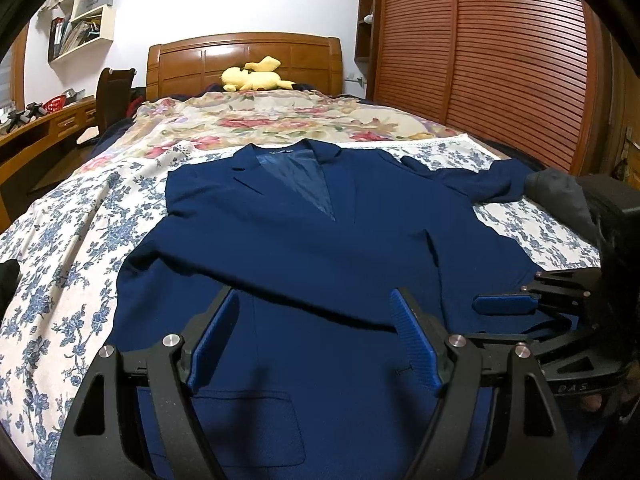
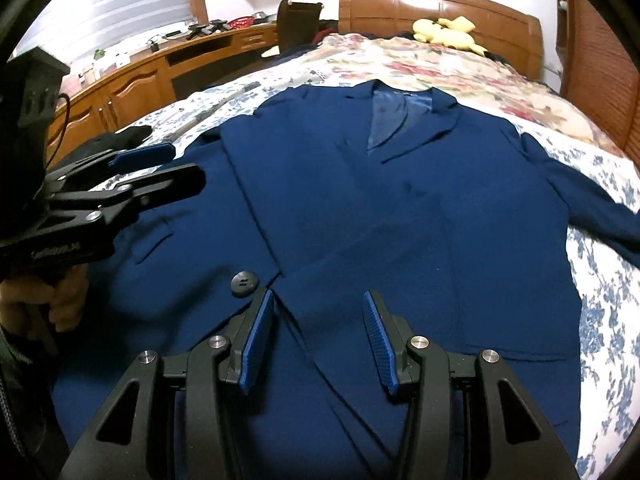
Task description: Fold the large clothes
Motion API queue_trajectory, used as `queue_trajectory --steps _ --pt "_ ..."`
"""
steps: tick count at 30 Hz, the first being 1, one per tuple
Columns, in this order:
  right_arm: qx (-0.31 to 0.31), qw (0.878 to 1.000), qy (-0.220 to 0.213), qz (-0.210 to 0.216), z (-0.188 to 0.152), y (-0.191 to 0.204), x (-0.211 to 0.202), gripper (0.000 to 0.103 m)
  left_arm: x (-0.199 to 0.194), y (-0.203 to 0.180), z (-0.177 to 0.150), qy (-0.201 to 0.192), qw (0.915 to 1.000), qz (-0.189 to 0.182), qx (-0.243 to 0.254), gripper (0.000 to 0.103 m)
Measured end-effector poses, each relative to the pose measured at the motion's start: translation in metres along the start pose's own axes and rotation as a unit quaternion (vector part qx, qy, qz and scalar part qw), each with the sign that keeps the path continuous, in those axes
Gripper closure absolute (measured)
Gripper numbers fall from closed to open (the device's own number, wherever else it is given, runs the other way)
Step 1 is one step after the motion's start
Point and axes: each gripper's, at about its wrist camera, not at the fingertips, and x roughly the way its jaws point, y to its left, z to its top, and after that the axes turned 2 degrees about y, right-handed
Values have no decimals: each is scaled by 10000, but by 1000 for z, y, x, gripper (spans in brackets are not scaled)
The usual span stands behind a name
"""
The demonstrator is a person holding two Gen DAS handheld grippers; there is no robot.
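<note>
A wide bed covered with a floral bedspread (image 1: 80, 216), blue sprigs on white at the near end and red roses toward the far end, is filling most of the room. A slatted reddish-brown wooden wardrobe (image 1: 500, 60) is standing along the bed's right edge, and a carved wooden headboard (image 1: 244, 60) is rising at the far end.

A navy blue suit jacket (image 1: 280, 248) is lying face up across the near half of the bed, its collar pointing toward the headboard and its hem reaching the near edge. One sleeve is lying folded diagonally across the chest, while the other sleeve (image 1: 472, 178) is stretching out toward the bed's right edge. The paler blue lining is showing in the open V of the lapels.

A long wooden desk (image 2: 132, 80) is running along the wall off the bed's left edge. A yellow plush toy (image 1: 256, 76) is resting at the far end, just beside the headboard.

The left gripper (image 1: 316, 344), black with ribbed blue pads, is hanging over the jacket's lower front with its jaws spread wide and nothing between them. The right gripper (image 2: 318, 340) is hanging over the front seam near the hem, its jaws parted less widely and gripping nothing. A dark round button (image 2: 245, 283) is lying on the cloth just beside its left pad.
</note>
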Motion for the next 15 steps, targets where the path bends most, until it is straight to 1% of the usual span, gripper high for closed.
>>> queue_trajectory --steps 1,2,3,4,5,7,9,15 --pt "-20 10000 17 -25 1 1 1 56 0 0 0 5 10000 1 7 25" --pt "-56 10000 11 -74 0 4 0 69 1 -1 0 14 10000 4 16 25" --pt "-127 9999 13 -116 -1 7 1 77 1 -1 0 21 10000 6 24 25" --pt "-192 9998 24 -70 0 9 1 93 1 -2 0 25 10000 8 30 25" --pt "-242 9996 17 -115 0 12 2 96 1 -2 0 28 10000 11 36 25" --pt "-279 9995 -67 -150 1 14 -2 98 2 -3 0 30 10000 21 53 25" --pt "-187 9994 -246 -168 3 8 -9 98 2 -3 0 29 10000 27 68 25" --pt "269 9925 -921 -754 4 -25 -53 98 2 -3 -1 42 10000 22 70 25"
